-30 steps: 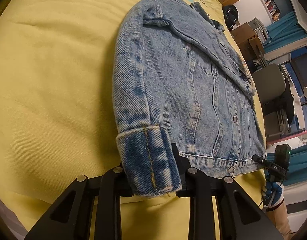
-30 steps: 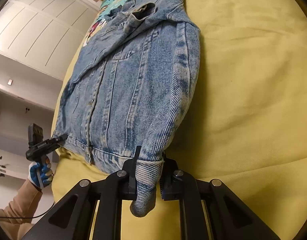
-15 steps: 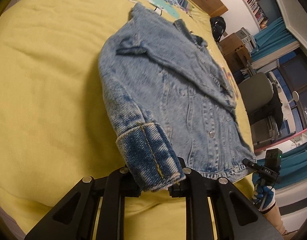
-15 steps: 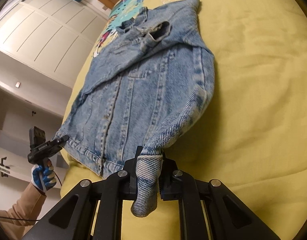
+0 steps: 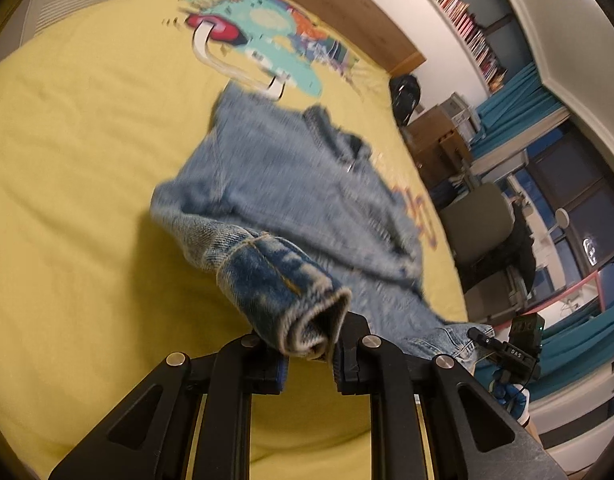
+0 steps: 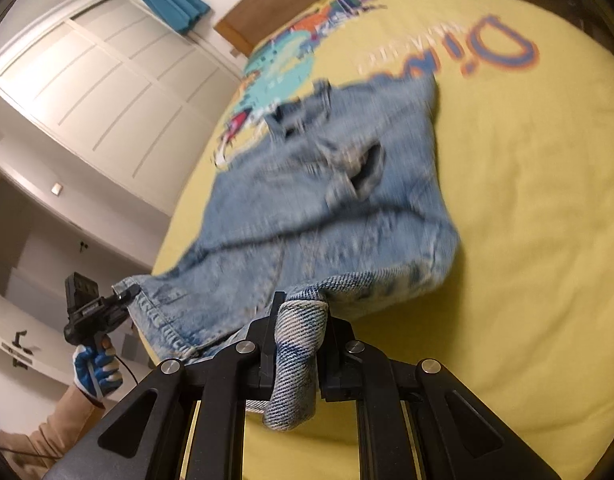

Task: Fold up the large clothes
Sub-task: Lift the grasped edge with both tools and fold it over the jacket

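Beyond both cuffs, the denim jacket [image 5: 291, 184] stretches lengthwise away from me toward the bed's [image 5: 67, 160] headboard. My left hand-held gripper [image 5: 309, 354] pinches one cuff [image 5: 283, 292]; my right hand-held gripper [image 6: 299, 344] pinches the other cuff [image 6: 297, 364], both sleeves lifted equally near.

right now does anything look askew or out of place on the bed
Nothing is damaged or spilled. The denim jacket lies rumpled and crooked on the yellow bedspread, because its two sleeve cuffs are pinched and lifted.

Yellow printed bedspread [image 5: 67, 160] on bed; denim jacket [image 5: 291, 184] lying on it.
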Demonstrator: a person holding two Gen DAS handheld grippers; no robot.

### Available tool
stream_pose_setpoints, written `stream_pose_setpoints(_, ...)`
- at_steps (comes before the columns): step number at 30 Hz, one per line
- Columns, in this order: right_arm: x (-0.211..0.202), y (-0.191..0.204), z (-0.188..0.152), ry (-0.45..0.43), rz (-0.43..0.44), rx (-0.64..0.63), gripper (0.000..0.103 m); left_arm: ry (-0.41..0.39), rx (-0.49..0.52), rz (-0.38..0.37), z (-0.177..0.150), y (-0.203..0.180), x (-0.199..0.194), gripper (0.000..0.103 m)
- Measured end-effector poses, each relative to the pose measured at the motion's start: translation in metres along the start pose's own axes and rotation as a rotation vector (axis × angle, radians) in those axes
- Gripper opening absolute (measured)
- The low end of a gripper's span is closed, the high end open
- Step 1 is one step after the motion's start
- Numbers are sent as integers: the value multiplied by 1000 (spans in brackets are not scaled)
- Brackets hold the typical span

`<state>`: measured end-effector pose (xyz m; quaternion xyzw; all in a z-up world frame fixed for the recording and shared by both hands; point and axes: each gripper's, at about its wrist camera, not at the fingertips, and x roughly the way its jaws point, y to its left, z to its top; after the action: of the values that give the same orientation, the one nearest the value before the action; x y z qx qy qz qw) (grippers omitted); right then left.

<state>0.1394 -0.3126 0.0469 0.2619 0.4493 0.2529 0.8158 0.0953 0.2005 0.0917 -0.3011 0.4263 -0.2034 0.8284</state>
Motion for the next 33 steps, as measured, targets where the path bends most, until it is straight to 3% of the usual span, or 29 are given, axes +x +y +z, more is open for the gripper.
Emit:
stream_pose_setpoints(9, -3, 21, 92, -103, -8, -38, 12, -100, 30, -31, 81, -24, 8, 14)
stream_pose_setpoints(16, 22, 12, 162, -158, -30, -9, 12, -144, 37, -10, 152, -27, 44, 14)
stream_pose_setpoints(24, 85, -33, 212, -136, -96, 91, 12, -89, -8, 92, 205, 6, 131, 14)
stream_pose_setpoints(33, 156, -90, 237, -48, -177, 227, 13, 39, -46, 268, 224, 45, 214, 14)
